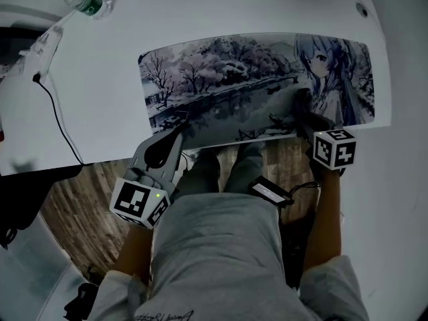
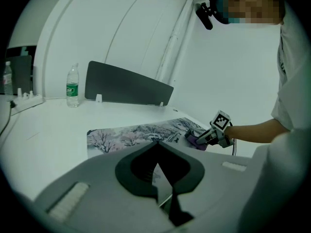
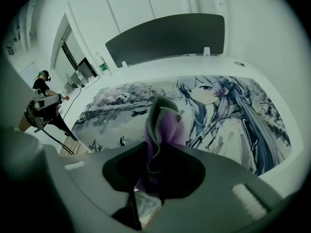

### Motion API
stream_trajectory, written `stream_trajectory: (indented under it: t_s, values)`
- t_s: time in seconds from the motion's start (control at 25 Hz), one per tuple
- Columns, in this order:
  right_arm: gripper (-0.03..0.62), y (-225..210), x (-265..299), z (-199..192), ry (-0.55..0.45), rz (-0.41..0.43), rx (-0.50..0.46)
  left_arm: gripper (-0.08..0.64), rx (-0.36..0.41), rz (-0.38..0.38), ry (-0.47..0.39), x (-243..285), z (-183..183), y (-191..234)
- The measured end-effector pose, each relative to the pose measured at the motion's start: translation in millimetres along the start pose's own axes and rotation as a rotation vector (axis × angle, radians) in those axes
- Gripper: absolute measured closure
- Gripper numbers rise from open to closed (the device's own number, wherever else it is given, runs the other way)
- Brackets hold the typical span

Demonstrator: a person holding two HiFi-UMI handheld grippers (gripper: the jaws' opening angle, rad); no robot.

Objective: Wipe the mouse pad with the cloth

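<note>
Right gripper (image 3: 155, 154) jaws are clamped on a bunched purple cloth (image 3: 167, 125), which sticks out forward past the tips and lies on the mouse pad (image 1: 227, 79) beside the printed girl at the pad's right end. The cloth's folds stand up from the pad rather than lying flat.

At the pad's near left corner, the left gripper (image 2: 156, 143) points away from the person with its jaws brought together, tips meeting. Whether those tips pinch the pad's edge or only rest at it cannot be told.

The pad lies flat with its long axis running left to right across the white desk (image 1: 100, 99), its near long edge just beside the desk's front edge. A snowy river scene with bare trees fills the left and middle of the print.

Both grippers carry a marker cube at the rear, the left one (image 1: 138, 202) over the person's left knee and the right one (image 1: 334, 149) at the desk's front edge.

Beyond the pad, a dark divider panel (image 2: 126, 86) stands along the back of the desk. A water bottle (image 1: 83, 2) lies at the far left corner, well apart from the pad, and a black cable (image 1: 57, 119) trails across the desk's left side. The person sits at the desk in grey trousers (image 1: 221, 239) above a wooden floor (image 1: 80, 206).
</note>
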State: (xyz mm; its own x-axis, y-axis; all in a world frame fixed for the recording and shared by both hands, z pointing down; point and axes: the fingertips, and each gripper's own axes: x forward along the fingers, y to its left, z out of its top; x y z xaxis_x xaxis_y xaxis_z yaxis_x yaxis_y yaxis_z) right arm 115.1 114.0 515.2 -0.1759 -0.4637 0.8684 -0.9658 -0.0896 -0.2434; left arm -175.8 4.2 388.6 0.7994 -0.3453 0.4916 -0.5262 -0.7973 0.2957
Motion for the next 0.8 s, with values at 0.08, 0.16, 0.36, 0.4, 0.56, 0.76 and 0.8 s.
stream_trajectory:
  t_s: [0.08, 0.16, 0.36, 0.4, 0.56, 0.76, 0.8]
  values:
    - [0.499, 15.3, 5.4, 1.4, 0.006, 0.01, -0.01, 0.541, -0.003, 0.013, -0.01, -12.5, -4.5, 9.6]
    - [0.499, 32.4, 11.6, 2.2, 0.011, 0.03, -0.015, 0.541, -0.008, 0.027, -0.019, -25.0, -10.6, 19.7]
    - [0.499, 78.7, 25.3, 4.4, 0.04, 0.086, -0.042, 0.541, -0.018, 0.055, -0.047, -50.4, -13.3, 43.6]
    - [0.499, 87.8, 28.0, 5.3, 0.046, 0.099, -0.05, 0.541, -0.022, 0.059, -0.053, -54.1, -13.1, 47.4]
    - [0.499, 123.9, 38.8, 7.7, 0.077, 0.155, -0.077, 0.541, -0.036, 0.076, -0.061, -67.8, -13.4, 58.5]
    - [0.499, 167.3, 52.1, 9.5, 0.111, 0.235, -0.111, 0.541, -0.06, 0.11, -0.081, -86.3, -20.9, 75.1]
    - [0.499, 176.2, 54.9, 10.2, 0.117, 0.251, -0.12, 0.541, -0.064, 0.118, -0.083, -89.9, -22.6, 78.7]
